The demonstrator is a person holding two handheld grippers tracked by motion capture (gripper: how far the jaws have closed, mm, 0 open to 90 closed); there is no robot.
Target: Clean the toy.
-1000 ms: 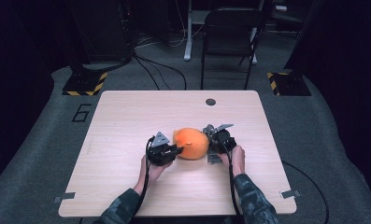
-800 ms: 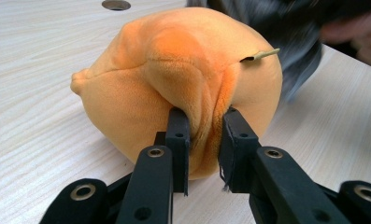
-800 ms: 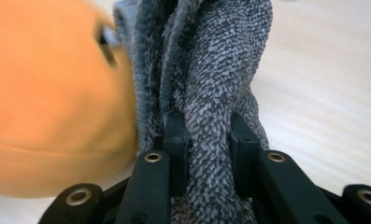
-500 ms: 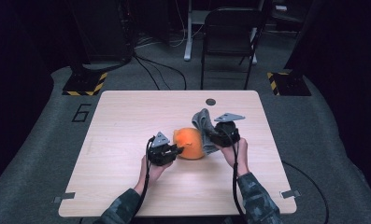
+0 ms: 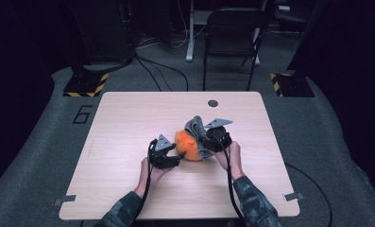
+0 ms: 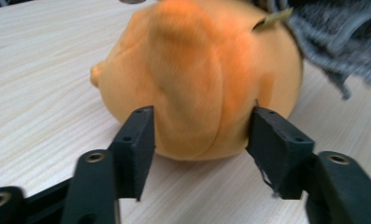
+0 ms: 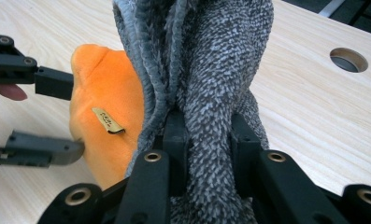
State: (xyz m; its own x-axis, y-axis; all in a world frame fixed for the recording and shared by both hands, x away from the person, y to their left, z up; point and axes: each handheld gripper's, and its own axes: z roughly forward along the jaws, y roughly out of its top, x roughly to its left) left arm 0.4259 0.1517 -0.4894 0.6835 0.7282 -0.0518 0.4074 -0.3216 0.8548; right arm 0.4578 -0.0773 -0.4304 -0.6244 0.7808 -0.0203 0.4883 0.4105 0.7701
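Note:
An orange plush ball (image 5: 187, 146) (image 6: 202, 84) (image 7: 108, 121) lies near the middle of the wooden table (image 5: 128, 118). A grey fuzzy cloth (image 5: 197, 128) (image 6: 337, 42) (image 7: 206, 70) drapes its right side. My right gripper (image 5: 208, 141) (image 7: 204, 126) is shut on a bunched fold of that cloth and holds it up off the table. My left gripper (image 5: 176, 153) (image 6: 202, 133) (image 7: 76, 116) sits at the ball's left. Its jaws have just been opening and stand apart on either side of a bulge of the ball. A small tan tag (image 7: 107, 121) sticks out of the plush.
A round hole (image 5: 213, 103) (image 7: 345, 59) is cut in the table's far side. A dark chair (image 5: 232, 38) stands behind the table, with yellow-and-black striped bases (image 5: 86, 85) on the floor at both sides. Cables trail from both grippers toward the near edge.
The right gripper has risen with the grey cloth, pulling it up off the orange ball. The left jaws have spread apart around the ball; the left hand stayed put.

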